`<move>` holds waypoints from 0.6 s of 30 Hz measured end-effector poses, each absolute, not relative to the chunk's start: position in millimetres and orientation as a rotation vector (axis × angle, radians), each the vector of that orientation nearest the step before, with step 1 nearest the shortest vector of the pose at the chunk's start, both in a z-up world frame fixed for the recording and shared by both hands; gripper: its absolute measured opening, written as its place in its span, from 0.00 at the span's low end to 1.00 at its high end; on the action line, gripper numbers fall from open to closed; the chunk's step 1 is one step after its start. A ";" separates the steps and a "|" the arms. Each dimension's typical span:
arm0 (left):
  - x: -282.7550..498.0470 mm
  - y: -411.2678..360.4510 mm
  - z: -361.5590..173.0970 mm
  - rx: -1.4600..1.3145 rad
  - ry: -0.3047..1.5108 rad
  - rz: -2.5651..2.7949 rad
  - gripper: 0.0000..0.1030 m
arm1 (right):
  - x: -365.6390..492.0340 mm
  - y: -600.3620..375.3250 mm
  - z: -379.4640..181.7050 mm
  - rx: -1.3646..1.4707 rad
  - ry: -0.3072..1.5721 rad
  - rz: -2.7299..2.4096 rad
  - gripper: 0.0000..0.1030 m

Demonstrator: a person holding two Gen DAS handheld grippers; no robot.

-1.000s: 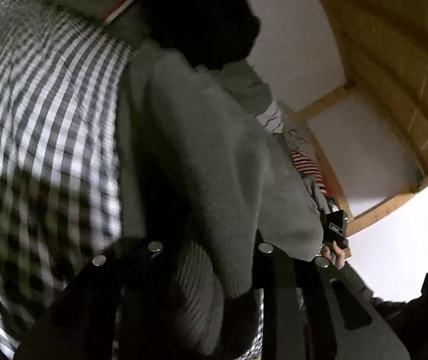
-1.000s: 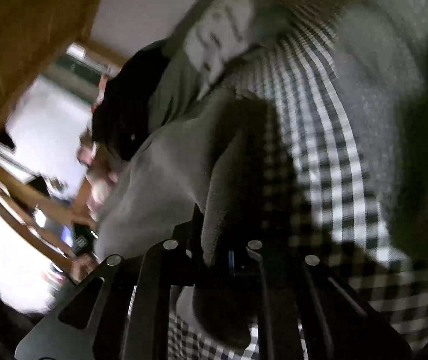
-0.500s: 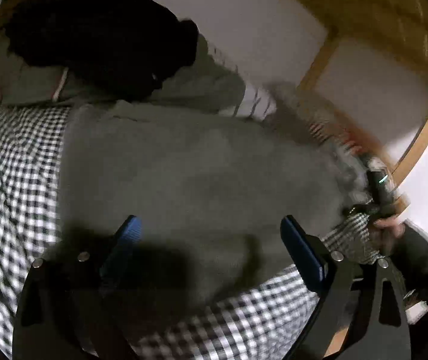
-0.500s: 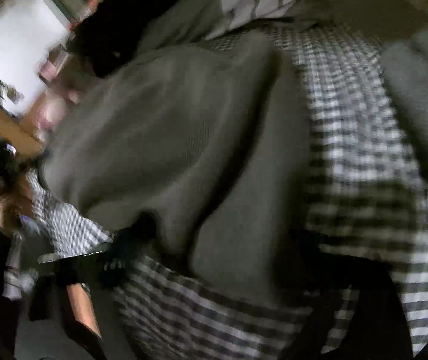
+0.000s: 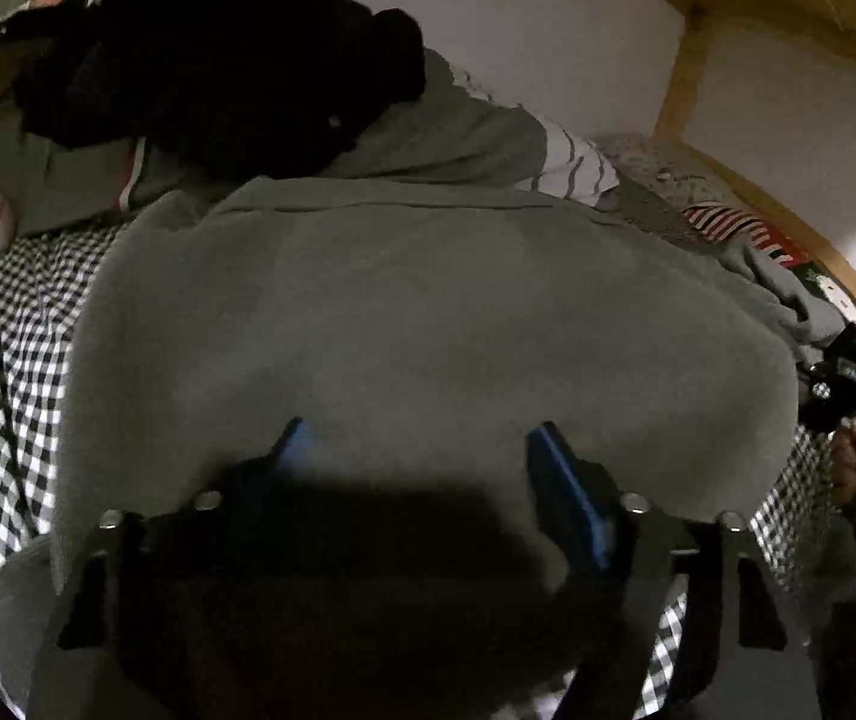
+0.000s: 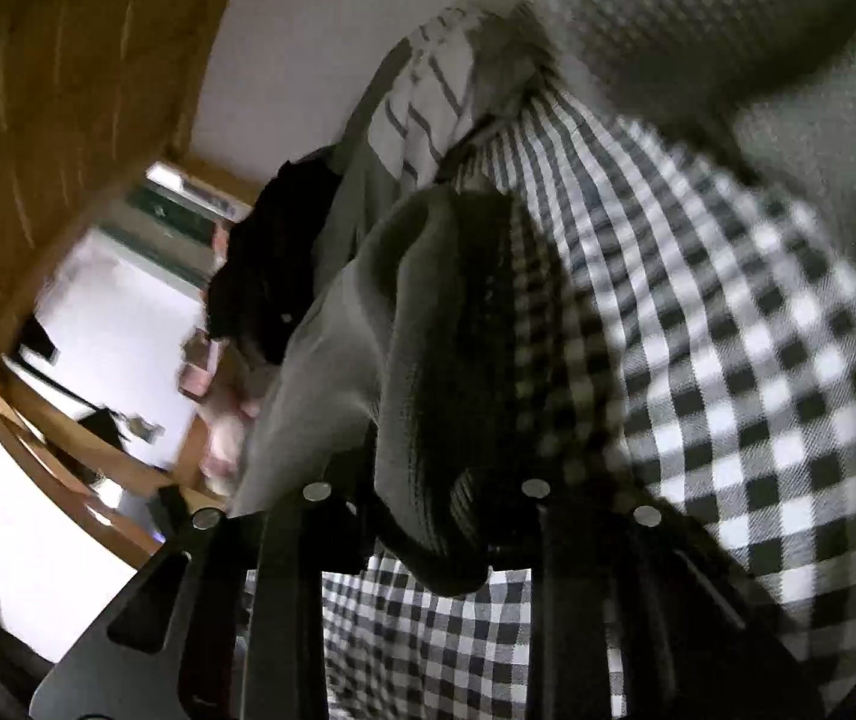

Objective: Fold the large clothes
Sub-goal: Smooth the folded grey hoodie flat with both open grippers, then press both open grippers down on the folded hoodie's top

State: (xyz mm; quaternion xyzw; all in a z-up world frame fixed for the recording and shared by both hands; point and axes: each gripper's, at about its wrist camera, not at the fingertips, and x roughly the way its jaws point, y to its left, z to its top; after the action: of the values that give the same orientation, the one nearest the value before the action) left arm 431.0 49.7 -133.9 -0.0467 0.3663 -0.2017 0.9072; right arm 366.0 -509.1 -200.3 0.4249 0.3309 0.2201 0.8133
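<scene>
On checked bedding (image 5: 2, 372): grey sweater (image 5: 428, 324), long axis 9 to 3 o'clock. Left gripper (image 5: 422, 444) above it, jaws wide, closing, nothing pinched. Right gripper (image 6: 428, 516), jaws narrow, closing on ribbed cuff (image 6: 434, 480) pointing 6 o'clock.

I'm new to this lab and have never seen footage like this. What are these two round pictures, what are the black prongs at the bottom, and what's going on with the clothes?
No robot here: a person holds a two-finger gripper in each hand, and each round picture comes from a fisheye camera on one gripper. The left gripper hovers over a grey sweater spread on a checked bedsheet; its jaws are closing with nothing between them. In the other view the right gripper is closing around a ribbed fold of the grey sweater. Behind it lie a black garment and a striped cloth.
</scene>
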 end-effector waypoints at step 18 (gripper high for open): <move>458.4 -56.8 -137.8 0.039 0.781 -0.178 0.96 | 449.3 -272.2 -150.4 -0.096 0.900 0.075 0.97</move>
State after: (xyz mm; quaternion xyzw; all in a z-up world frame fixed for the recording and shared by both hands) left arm 458.4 -56.8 -137.8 0.0192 0.3803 -0.0866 0.9206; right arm 449.3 -272.2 -150.4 -0.0464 0.4349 0.0360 0.8986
